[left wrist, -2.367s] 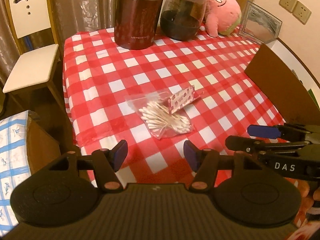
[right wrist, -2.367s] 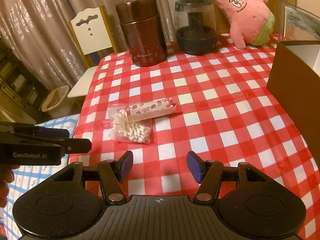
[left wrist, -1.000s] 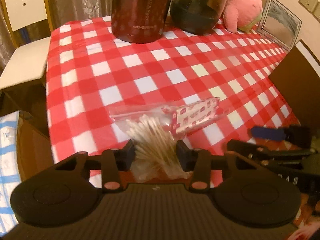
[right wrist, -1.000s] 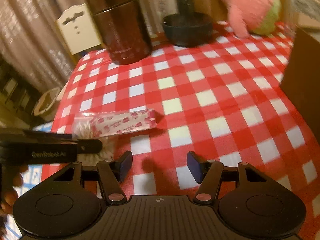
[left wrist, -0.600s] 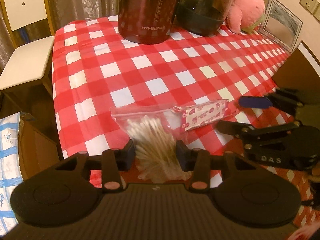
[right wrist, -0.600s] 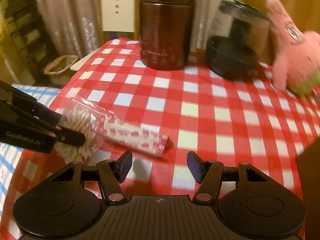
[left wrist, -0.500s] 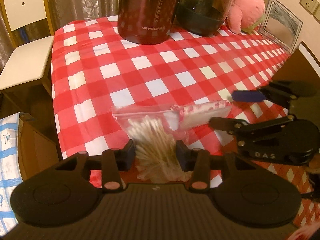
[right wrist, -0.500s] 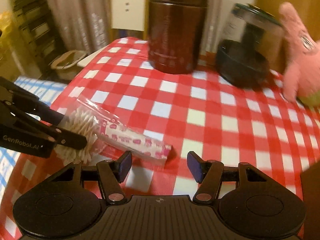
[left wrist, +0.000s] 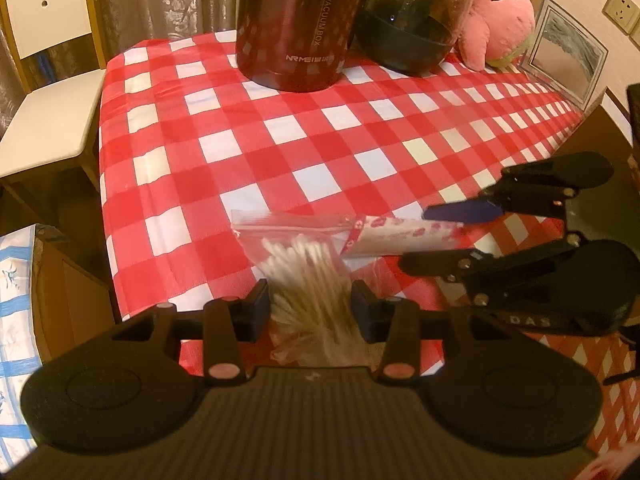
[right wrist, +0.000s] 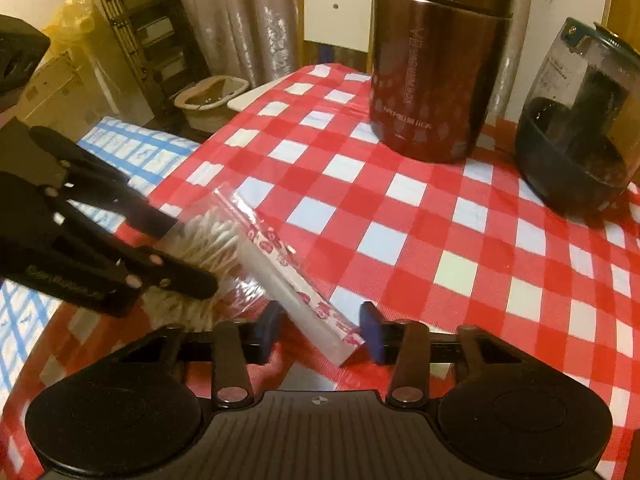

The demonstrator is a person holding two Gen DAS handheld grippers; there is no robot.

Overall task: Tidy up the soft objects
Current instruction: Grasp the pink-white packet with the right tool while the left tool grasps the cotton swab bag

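Clear plastic bag of cotton swabs (left wrist: 308, 264) sits pinched in my left tool (left wrist: 311, 306); my right tool (right wrist: 320, 330), newly arrived, is closing around its pink-printed flap (right wrist: 308, 300).

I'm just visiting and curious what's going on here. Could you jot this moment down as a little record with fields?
Surface: table with red-and-white checked cloth
Item handled: clear bag of cotton swabs
Left gripper: clamped on the bag's swab end
Right gripper: jaws closing around the bag's pink printed top strip
Behind: dark red canister, dark-based jar, pink plush toy
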